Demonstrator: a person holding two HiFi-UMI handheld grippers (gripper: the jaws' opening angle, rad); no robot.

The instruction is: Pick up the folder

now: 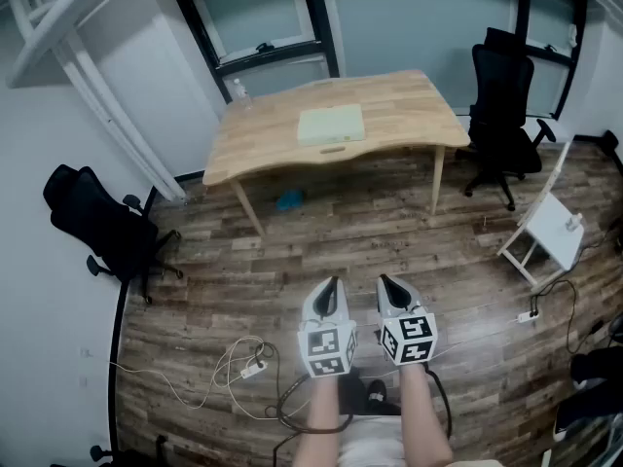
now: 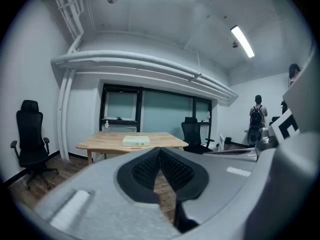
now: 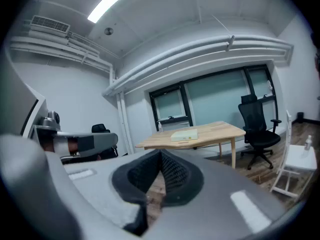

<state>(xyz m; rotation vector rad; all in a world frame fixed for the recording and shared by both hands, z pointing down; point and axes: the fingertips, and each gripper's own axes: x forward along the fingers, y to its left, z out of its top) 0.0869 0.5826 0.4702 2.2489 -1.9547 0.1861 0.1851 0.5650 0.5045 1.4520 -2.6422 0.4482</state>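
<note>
Folder (image 1: 331, 124), pale green, closed. Lies flat on the wooden table (image 1: 409, 100), about mid-top, just behind a small slot near the front edge. Touched by nothing.

Clear bottle (image 1: 239, 92) upright at the table's far left corner, well apart from the folder. Dark-framed windows (image 1: 258, 17) behind the table. Small blue thing (image 1: 289, 199) on the plank floor (image 1: 292, 261) under the table's left half; too small to tell what.

Black chair (image 1: 506, 115) just right of the table, second black chair (image 1: 97, 224) well off to the left by the wall. White stand (image 1: 550, 230) right of the table and nearer the camera, something small and pale on its top. Power strip with pale cables (image 1: 243, 368) on the floor at lower left.

Left gripper (image 1: 334, 285) and right gripper (image 1: 387, 282) side by side low in the head view, near each other but apart, over bare floor and well short of the table. Both aimed toward the table, tipped slightly down. Marker cube on the back of each, bare forearms behind. Jaws of each pressed together, ribbed black pads meeting at the tip, nothing clamped between.

In both gripper views, table and folder far ahead beyond the closed jaws. Person with a backpack (image 2: 257, 115) standing far off at the right of the left gripper view.
</note>
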